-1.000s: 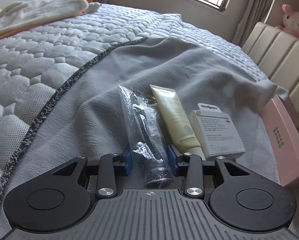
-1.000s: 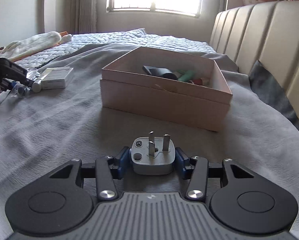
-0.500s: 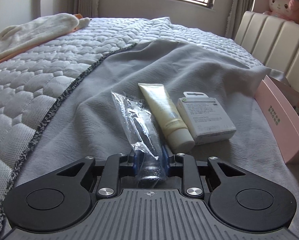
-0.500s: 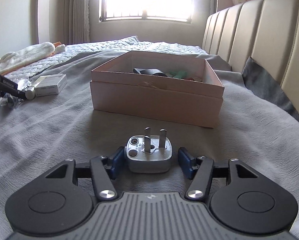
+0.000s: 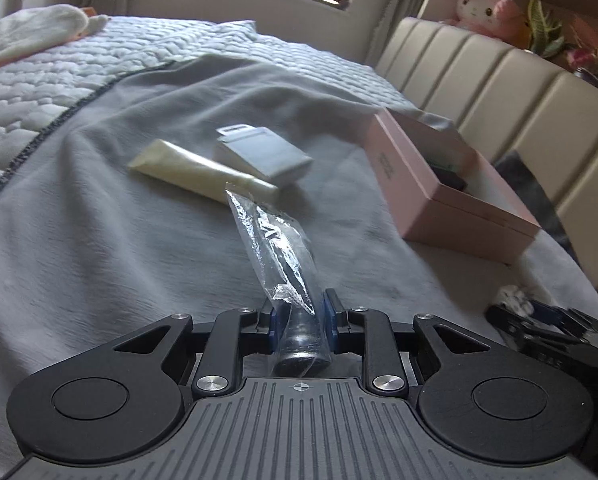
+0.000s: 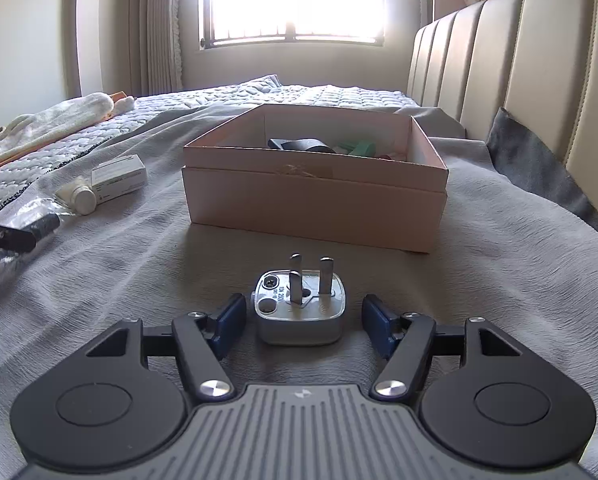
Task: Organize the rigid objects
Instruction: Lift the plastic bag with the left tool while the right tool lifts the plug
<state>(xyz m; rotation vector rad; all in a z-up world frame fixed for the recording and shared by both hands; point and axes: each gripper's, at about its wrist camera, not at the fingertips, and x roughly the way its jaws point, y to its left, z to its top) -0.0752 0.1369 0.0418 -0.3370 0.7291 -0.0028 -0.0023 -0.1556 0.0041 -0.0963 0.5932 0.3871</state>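
My left gripper (image 5: 299, 320) holds a dark cylindrical item in a clear plastic bag (image 5: 283, 248) off the grey blanket; its jaws are closing and the pads press on it. A pink open box (image 5: 439, 184) lies ahead to the right, with a few dark and green items inside. In the right wrist view, a grey plug adapter (image 6: 299, 322) lies prongs-up on the blanket in front of the box (image 6: 311, 204). My right gripper (image 6: 303, 316) straddles the plug, its jaws opening, with a gap between each pad and the plug.
A cream tube (image 5: 195, 168) and a small white carton (image 5: 263, 156) lie on the grey blanket (image 5: 99, 240), left of the box. A padded headboard (image 6: 539, 60) runs along the right. A cream towel (image 6: 39, 132) lies far left on the quilt.
The left gripper closed on the bagged item, lifted it and swung right toward the pink box. The right jaws spread away from the plug, which stays on the blanket.
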